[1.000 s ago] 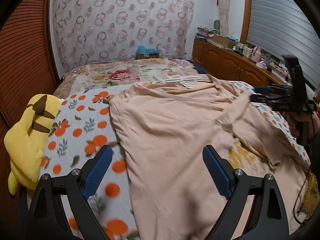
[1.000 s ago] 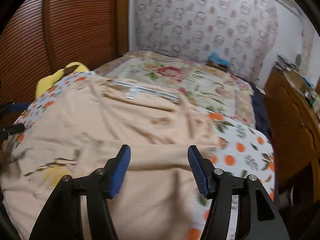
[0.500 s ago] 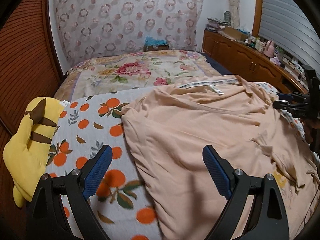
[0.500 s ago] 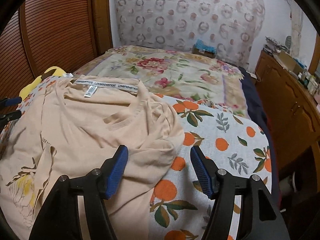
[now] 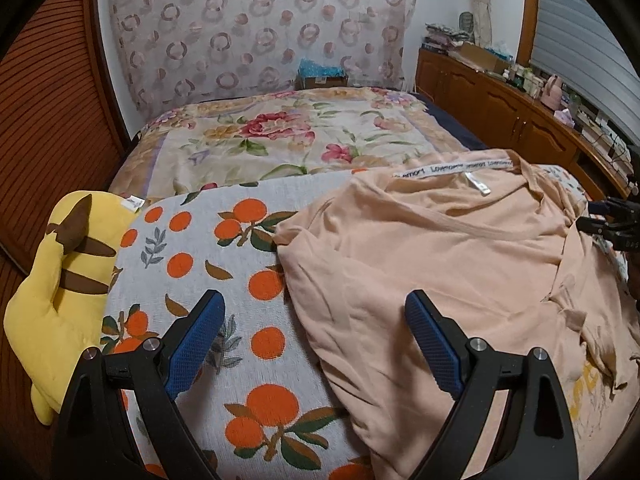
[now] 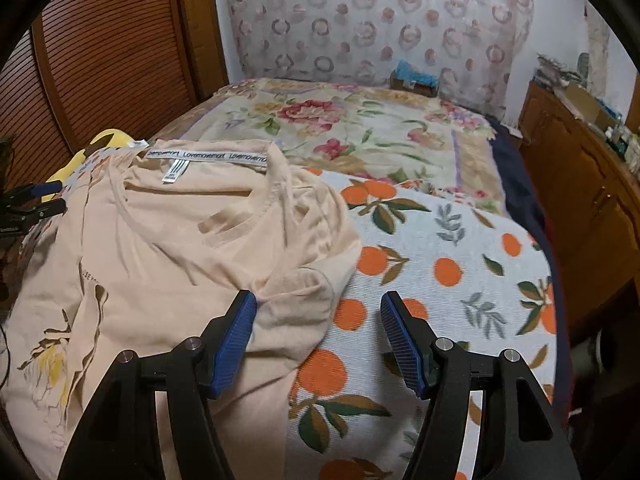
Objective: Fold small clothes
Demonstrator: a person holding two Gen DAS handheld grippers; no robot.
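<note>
Spanning both views, the bed [image 5: 280, 140] is carrying a floral quilt at its far end and an orange-print blanket [image 5: 224, 248] nearer me. Lying rumpled on that blanket is the peach T-shirt [image 5: 440, 264], collar tag facing up. Resting at the blanket's left edge is a yellow plush toy [image 5: 60, 280]. I am holding the left gripper [image 5: 316, 340] spread wide, nothing between its jaws. I am holding the right gripper [image 6: 318, 336] spread too, over the shirt's sleeve edge, gripping nothing.

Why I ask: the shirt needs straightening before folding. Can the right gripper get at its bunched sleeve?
Probably yes: the right gripper is open and empty, and the sleeve of the shirt lies uncovered just ahead.
</note>
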